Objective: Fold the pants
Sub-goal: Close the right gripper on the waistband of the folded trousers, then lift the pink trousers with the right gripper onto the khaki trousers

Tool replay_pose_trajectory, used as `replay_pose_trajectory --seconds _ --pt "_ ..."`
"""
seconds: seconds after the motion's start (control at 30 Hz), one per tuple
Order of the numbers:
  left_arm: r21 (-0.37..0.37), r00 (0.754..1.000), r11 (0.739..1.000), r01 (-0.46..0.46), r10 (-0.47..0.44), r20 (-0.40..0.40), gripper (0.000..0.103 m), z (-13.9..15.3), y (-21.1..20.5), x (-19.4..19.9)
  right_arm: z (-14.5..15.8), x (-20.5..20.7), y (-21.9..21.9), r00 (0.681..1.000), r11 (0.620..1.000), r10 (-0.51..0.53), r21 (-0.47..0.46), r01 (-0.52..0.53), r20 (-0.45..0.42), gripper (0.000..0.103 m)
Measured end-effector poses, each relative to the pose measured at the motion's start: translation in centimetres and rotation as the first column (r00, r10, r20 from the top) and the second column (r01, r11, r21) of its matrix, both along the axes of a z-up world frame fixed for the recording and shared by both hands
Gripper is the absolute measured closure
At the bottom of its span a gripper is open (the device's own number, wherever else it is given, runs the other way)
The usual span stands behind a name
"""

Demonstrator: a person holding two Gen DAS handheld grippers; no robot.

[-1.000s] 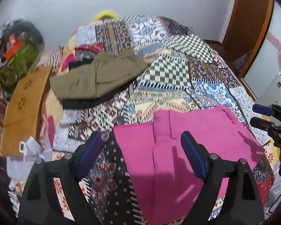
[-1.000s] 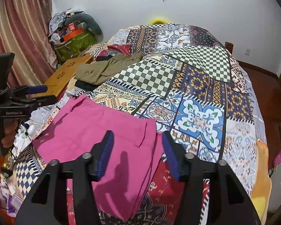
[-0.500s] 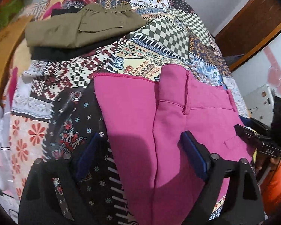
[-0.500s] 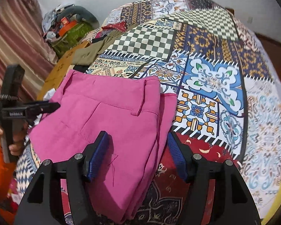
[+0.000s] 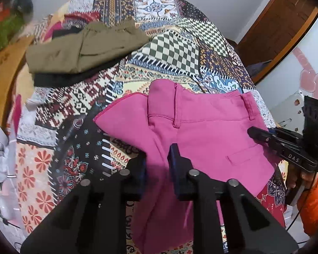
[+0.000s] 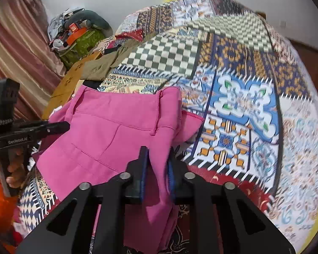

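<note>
Pink pants [image 5: 201, 131] lie folded on the patchwork quilt [image 5: 169, 48], waistband toward the far side. My left gripper [image 5: 156, 163] is at their left edge; its jaws are closing, and the blue pads pinch a raised ridge of pink fabric. In the right wrist view the pants [image 6: 116, 127] bunch up at their right edge, where my right gripper [image 6: 156, 165] is closing its jaws with a fold of pink cloth pressed between the pads. Each gripper shows in the other's view: the right gripper [image 5: 256, 132] at the pants' right side, the left gripper [image 6: 63, 126] at their left.
Olive pants [image 5: 84, 48] lie folded on a black garment at the quilt's far left. A wooden board [image 5: 2, 67] lies along the bed's left side. A pile of bags and clutter [image 6: 78, 36] sits against a striped curtain [image 6: 14, 48]. A brown door [image 5: 275, 27] is at right.
Both grippers have sunk onto the pink pants and their jaws have gone from wide apart to pinched on the fabric. The cloth has bunched up at both edges.
</note>
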State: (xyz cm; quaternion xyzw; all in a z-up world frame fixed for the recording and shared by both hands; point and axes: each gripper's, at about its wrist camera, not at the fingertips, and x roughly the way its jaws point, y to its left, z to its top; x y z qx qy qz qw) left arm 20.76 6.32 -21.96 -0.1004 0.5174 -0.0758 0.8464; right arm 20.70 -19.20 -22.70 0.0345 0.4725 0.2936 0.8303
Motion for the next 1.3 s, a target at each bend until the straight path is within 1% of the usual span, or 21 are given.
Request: replay_pose_trajectory --seconds 0.1,0.2,0.33,0.43,0.67,0.8,0.9,1.07,1.23,1.3 --pt "0.039 1.0 0.999 -0.003 0.002 0.026 0.087 1.0 -0.1 0.0 1.3 -0.2 0.3 0.999 1.0 0.002 -0.007 -0.002 0.048 0.092" --pt "0.055 0.998 0.998 -0.009 0.005 0.059 0.089 2.2 0.1 0.1 2.9 -0.1 0.7 0.996 1.0 0.008 0.004 -0.009 0.085 0.093" --pt "0.088 0.992 0.996 -0.029 0.018 0.123 0.09 4.5 0.8 0.3 5.2 0.5 1.9 0.989 1.0 0.018 0.008 -0.02 0.145 0.093" --pt "0.108 0.984 0.993 -0.054 0.035 0.173 0.09 6.3 1.8 0.7 6.7 1.1 2.8 0.984 1.0 0.018 0.019 -0.022 0.177 0.093" --pt "0.15 0.958 0.979 -0.136 0.092 0.271 0.09 9.9 5.4 2.9 10.9 4.0 6.7 0.959 0.998 0.042 0.029 -0.053 0.28 0.093" --pt "0.159 0.947 0.973 -0.168 0.115 0.3 0.09 11.0 7.5 4.7 12.4 5.9 9.0 0.946 0.997 0.052 0.031 -0.066 0.32 0.093" --pt "0.179 0.939 0.964 -0.197 0.132 0.318 0.09 11.3 9.0 6.2 13.2 7.7 10.8 0.938 0.997 0.055 0.038 -0.072 0.343 0.093" --pt "0.165 0.926 0.954 -0.252 0.189 0.326 0.09 10.9 12.3 9.3 13.3 11.0 14.0 0.933 0.996 0.072 0.032 -0.089 0.353 0.093" --pt "0.163 0.925 0.945 -0.285 0.226 0.306 0.09 9.0 15.2 12.9 12.3 14.1 16.8 0.932 0.995 0.088 0.009 -0.097 0.352 0.093" --pt "0.163 0.921 0.941 -0.298 0.239 0.307 0.09 7.8 16.0 14.2 11.3 15.6 17.9 0.935 0.995 0.089 0.002 -0.096 0.344 0.093"
